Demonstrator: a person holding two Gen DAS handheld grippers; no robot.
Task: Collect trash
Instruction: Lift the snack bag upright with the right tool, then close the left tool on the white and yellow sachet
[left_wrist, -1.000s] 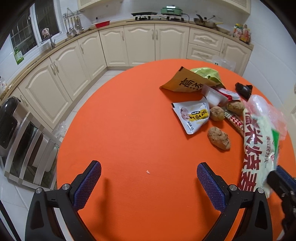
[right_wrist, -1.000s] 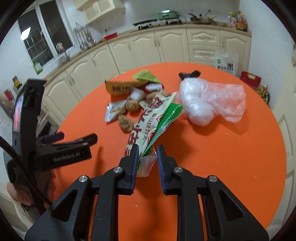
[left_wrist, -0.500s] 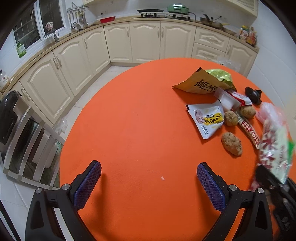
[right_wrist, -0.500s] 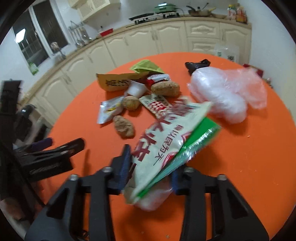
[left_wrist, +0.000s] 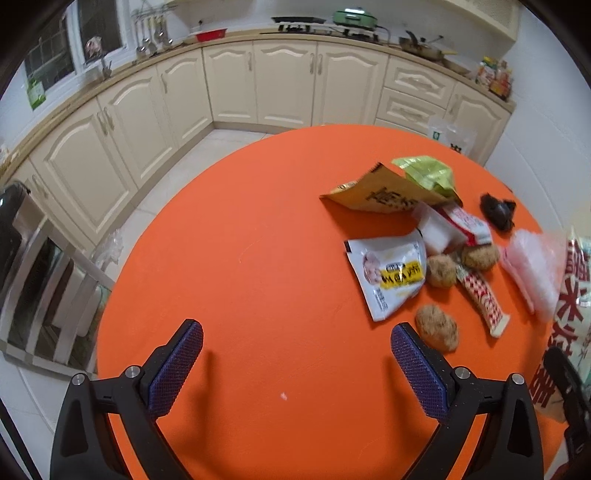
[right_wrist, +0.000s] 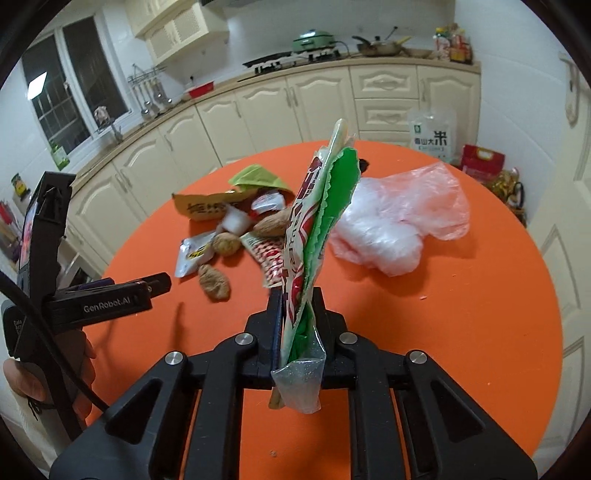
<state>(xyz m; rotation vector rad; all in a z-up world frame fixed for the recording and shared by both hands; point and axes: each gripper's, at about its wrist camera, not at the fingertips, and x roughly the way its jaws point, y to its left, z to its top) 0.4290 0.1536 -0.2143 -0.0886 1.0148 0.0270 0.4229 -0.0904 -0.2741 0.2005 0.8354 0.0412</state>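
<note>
Hovering over bare orange table, the left gripper stands released with nothing between its blue pads, and the trash pile, a white-and-yellow sachet and a brown crumpled lump nearest, lies ahead to its right. Seen from the right wrist, the right gripper is clenched on a red, white and green noodle wrapper that stands upright out of its jaws, with the clear plastic bag on the table beyond to its right and the left gripper off to its left.
</note>
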